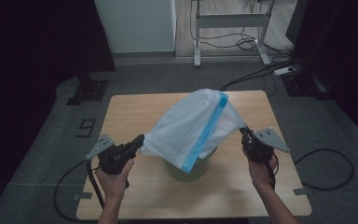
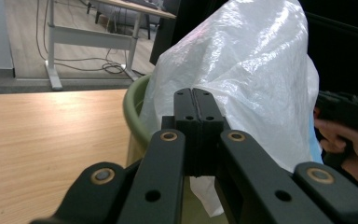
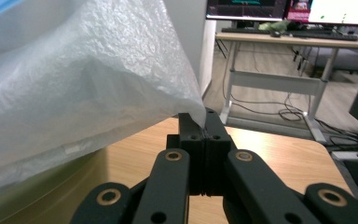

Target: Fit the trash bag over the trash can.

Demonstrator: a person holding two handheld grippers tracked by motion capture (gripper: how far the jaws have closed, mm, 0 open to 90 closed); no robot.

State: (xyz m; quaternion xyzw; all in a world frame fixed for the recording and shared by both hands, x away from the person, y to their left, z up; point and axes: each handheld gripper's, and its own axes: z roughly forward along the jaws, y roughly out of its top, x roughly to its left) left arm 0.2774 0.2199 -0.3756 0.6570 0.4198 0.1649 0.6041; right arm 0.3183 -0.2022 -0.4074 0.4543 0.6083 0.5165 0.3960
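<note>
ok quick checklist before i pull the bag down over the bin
1. Left gripper shut on the bag's edge: ok.
2. Right gripper shut on the opposite edge, film pinched between its jaws in the right gripper view: ok.
3. Bag held spread above the green bin: ok.
4. Bag mouth open and facing down over the bin's rim: cannot tell.
5. Bin upright on the table: ok.

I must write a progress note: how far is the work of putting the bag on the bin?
Done: both grippers, left and right, are shut on opposite edges of the white bag. In hand: the bag is held spread above the green bin. Left: pulling its opening down over the bin's rim.
</note>
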